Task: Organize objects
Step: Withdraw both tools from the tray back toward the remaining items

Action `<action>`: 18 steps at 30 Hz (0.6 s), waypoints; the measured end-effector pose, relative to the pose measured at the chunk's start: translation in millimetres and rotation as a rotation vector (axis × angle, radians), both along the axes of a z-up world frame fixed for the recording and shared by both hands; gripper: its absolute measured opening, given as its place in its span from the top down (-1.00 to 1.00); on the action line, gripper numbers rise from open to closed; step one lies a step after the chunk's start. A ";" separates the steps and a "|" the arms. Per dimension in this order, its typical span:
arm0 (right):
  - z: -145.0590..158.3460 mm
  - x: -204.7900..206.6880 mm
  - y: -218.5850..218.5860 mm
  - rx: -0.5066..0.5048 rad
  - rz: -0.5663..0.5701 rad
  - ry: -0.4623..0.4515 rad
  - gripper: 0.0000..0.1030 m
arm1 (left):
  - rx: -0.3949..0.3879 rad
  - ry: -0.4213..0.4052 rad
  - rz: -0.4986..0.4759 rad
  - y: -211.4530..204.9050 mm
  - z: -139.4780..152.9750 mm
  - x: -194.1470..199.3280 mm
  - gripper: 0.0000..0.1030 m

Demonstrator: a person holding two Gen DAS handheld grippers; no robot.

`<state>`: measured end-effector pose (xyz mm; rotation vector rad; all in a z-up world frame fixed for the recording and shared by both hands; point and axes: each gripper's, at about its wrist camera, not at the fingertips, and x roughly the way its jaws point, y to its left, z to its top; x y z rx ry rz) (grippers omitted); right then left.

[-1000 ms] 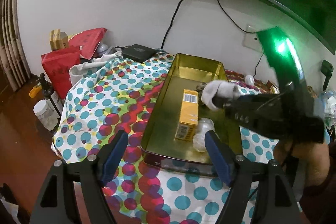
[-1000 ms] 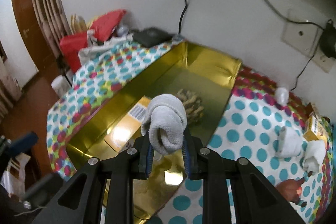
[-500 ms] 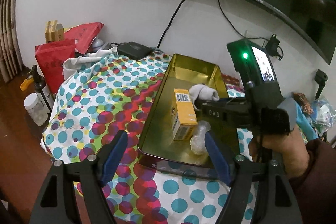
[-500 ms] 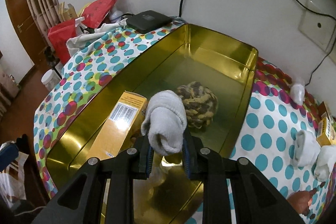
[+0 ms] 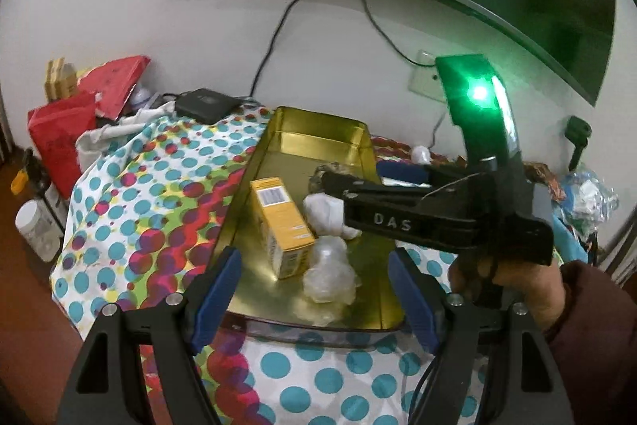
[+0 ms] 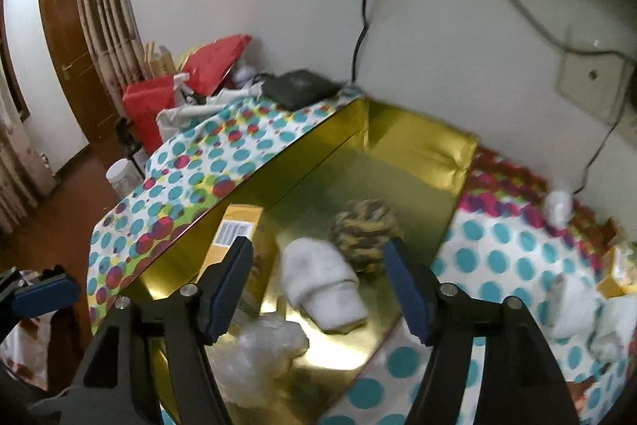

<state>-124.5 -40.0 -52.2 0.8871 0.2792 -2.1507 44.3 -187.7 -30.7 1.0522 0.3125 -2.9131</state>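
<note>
From the left wrist, your left gripper (image 5: 314, 299) stands wide open and empty at the near end of the gold metal tray (image 5: 324, 124), which holds a yellow carton (image 5: 280, 222), crumpled clear plastic (image 5: 328, 275) and a rolled white sock (image 5: 328, 212).

From the right wrist, your right gripper (image 6: 318, 283) has just been opening; the sock (image 6: 324, 283) lies loose between its jaws, beside a brown patterned ball (image 6: 364, 232). I judge more white rolls (image 6: 569, 305) on the dotted cloth (image 6: 497, 261), far right, remain.
</note>
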 end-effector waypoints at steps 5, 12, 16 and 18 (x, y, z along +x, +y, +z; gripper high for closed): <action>3.0 15.9 9.5 0.001 -0.055 0.116 -0.29 | -0.037 0.007 -0.063 22.7 3.8 -9.3 -0.51; 19.7 0.2 138.9 0.019 -0.240 0.191 -0.33 | -0.071 -0.007 -0.168 66.7 2.8 -32.2 -0.51; 14.7 -11.7 152.5 0.032 -0.390 0.180 -0.38 | -0.081 -0.031 -0.237 93.7 -3.3 -41.1 -0.51; 7.4 -18.7 187.8 0.048 -0.455 0.160 -0.38 | -0.090 -0.043 -0.260 106.0 -8.4 -44.2 -0.51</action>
